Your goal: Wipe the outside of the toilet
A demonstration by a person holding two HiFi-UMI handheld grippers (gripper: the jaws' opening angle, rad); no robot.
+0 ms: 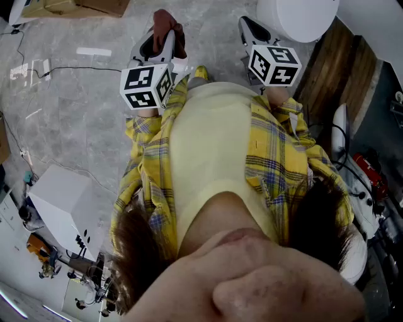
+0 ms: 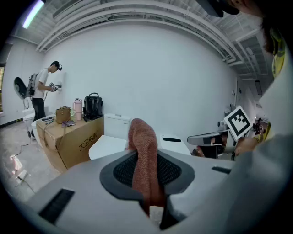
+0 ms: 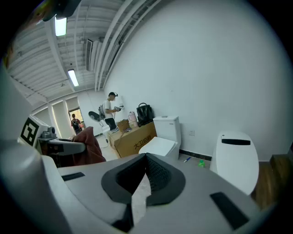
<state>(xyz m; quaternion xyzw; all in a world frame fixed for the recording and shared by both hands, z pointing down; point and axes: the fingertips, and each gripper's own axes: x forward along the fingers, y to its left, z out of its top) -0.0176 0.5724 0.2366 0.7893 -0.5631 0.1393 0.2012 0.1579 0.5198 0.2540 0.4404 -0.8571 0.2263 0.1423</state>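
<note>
Head view first: the person in a yellow plaid shirt [image 1: 277, 151] holds both tools out in front of the chest, over a grey tiled floor [image 1: 75, 107]. The left claw [image 1: 160, 44] has a reddish-brown cloth [image 1: 166, 24] sticking out of its tip. The right claw [image 1: 252, 31] sits just beside the rounded white toilet [image 1: 299, 16] at the top right, not touching it as far as I can see. The two claws are near each other but apart.

Left gripper view: the left claw [image 2: 147, 160] is clamped on the cloth, which stands up in a fold between the black pads. Behind it there's a white toilet with a tank [image 2: 114, 132], and next to that a cardboard box [image 2: 68, 139] with a black bag [image 2: 93, 106] on top. Another person [image 2: 43, 89] stands far off by the wall. The right tool's marker cube [image 2: 238, 122] shows at the right edge.

Right gripper view: the right claw [image 3: 145, 171] is pressed together with nothing in it. The tank toilet and cardboard box are straight ahead against the wall. A tankless white toilet [image 3: 236, 160] is off to the right, well apart from the claw, and a small green object [image 3: 201, 163] lies on the floor between them.
</note>
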